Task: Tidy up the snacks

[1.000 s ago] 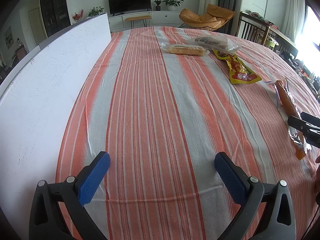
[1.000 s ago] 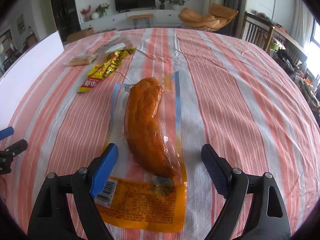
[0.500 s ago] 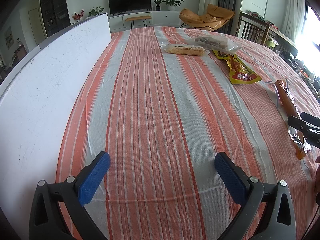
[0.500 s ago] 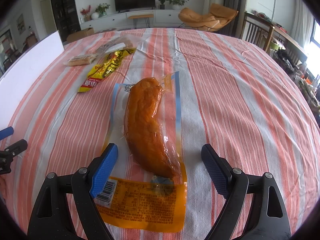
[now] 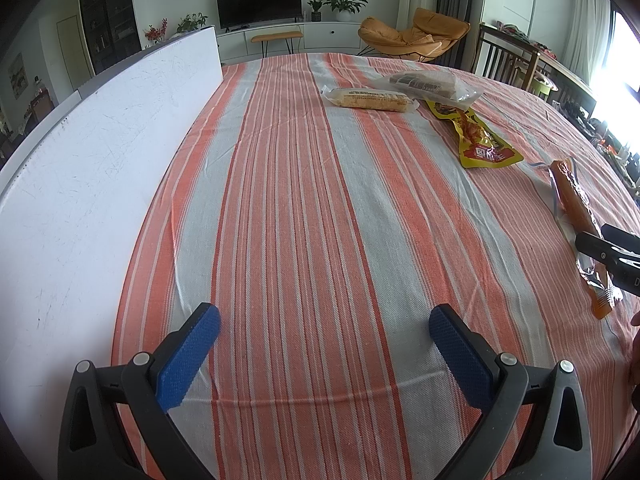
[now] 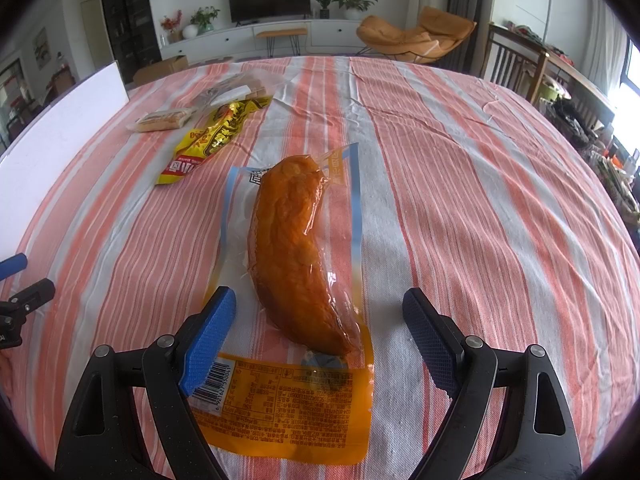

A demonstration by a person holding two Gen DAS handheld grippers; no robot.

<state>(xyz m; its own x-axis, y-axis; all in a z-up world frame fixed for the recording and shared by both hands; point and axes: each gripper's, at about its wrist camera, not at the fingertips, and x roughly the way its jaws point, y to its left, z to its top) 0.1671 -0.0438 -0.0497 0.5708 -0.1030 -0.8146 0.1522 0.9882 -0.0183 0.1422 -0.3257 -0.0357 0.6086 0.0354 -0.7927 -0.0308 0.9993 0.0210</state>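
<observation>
A vacuum-packed orange sausage snack (image 6: 294, 248) lies on the striped tablecloth (image 6: 460, 200), its near end between the open fingers of my right gripper (image 6: 320, 324). It also shows at the right in the left wrist view (image 5: 576, 208). Farther back lie a yellow snack packet (image 6: 212, 140), a pale bread bar (image 6: 164, 120) and a clear bag with dark snacks (image 6: 236, 88); the left wrist view shows them too: yellow packet (image 5: 480, 140), bread bar (image 5: 370, 100), clear bag (image 5: 432, 84). My left gripper (image 5: 324, 340) is open and empty over bare cloth.
A long white board (image 5: 88, 160) stands along the table's left side, also seen in the right wrist view (image 6: 60, 120). The right gripper's fingers (image 5: 608, 252) reach in at the right edge of the left wrist view. Chairs and a TV cabinet stand beyond the table.
</observation>
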